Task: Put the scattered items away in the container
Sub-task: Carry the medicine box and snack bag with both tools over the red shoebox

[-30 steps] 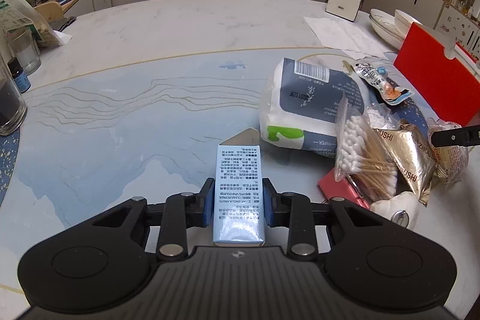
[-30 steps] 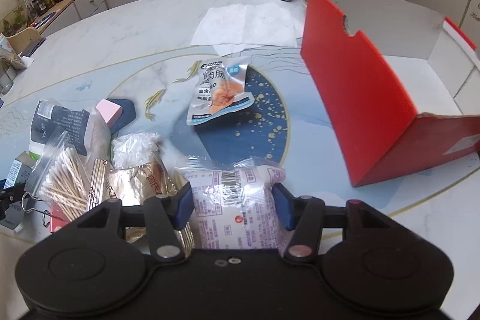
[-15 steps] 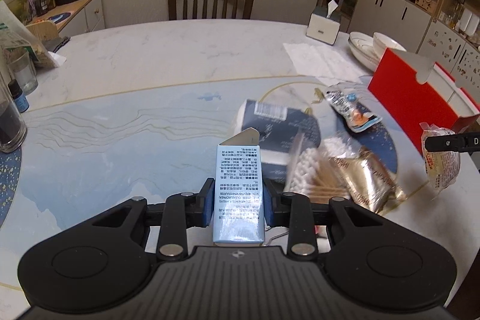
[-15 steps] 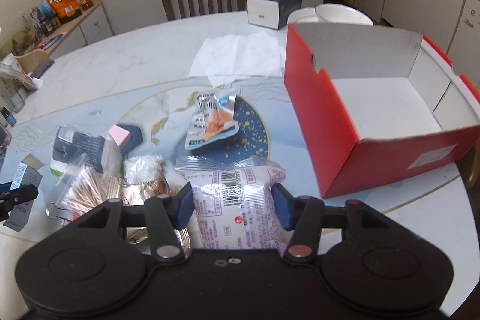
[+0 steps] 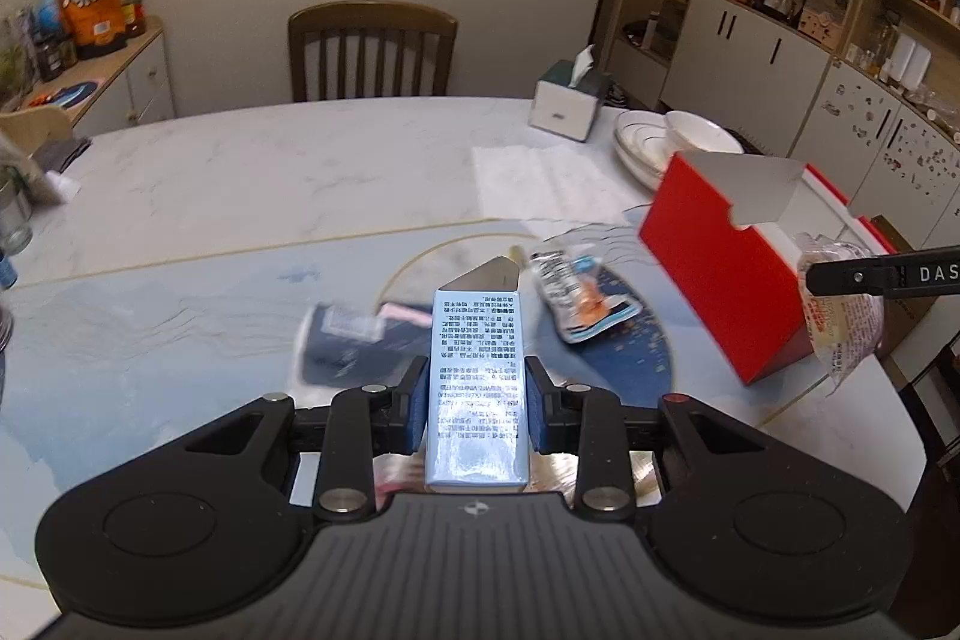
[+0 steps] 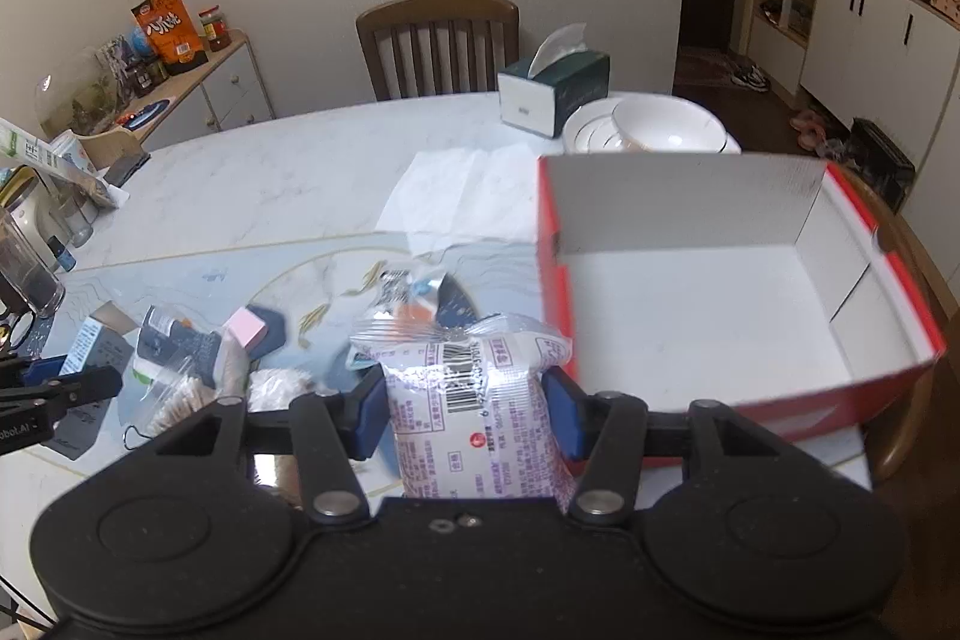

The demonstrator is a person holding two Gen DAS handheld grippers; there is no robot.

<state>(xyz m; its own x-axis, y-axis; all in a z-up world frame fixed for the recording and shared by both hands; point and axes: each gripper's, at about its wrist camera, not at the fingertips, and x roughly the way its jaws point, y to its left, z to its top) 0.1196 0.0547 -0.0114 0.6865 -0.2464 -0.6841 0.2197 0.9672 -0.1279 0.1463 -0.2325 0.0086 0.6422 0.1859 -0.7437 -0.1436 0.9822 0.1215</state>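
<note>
Blue pads of the left gripper (image 5: 477,406) press on both long sides of a pale blue printed carton (image 5: 477,388), held upright with one silvery end flap open at the top. It looks light and stiff, so a grip across its flat faces should hold, though hard squeezing could dent the card.

The right gripper (image 6: 465,403) is clamped on a crinkly plastic snack packet (image 6: 474,394), its pads sinking into the sides. That packet is soft, puffy and slick; taking it across the middle, as now, seems safer than by the thin sealed edge.

Beyond both sets of jaws, the red cardboard box (image 6: 708,328) sits open and appears bare inside, just past the packet.

On the marble table (image 5: 300,172) a silver foil pouch (image 5: 570,295), a dark tissue pack (image 5: 348,340), a pink block (image 6: 246,334) and a bag of cotton swabs (image 6: 174,397) lie loose. The foil pouch is flat and slippery; pinching one edge would likely serve best.
</note>
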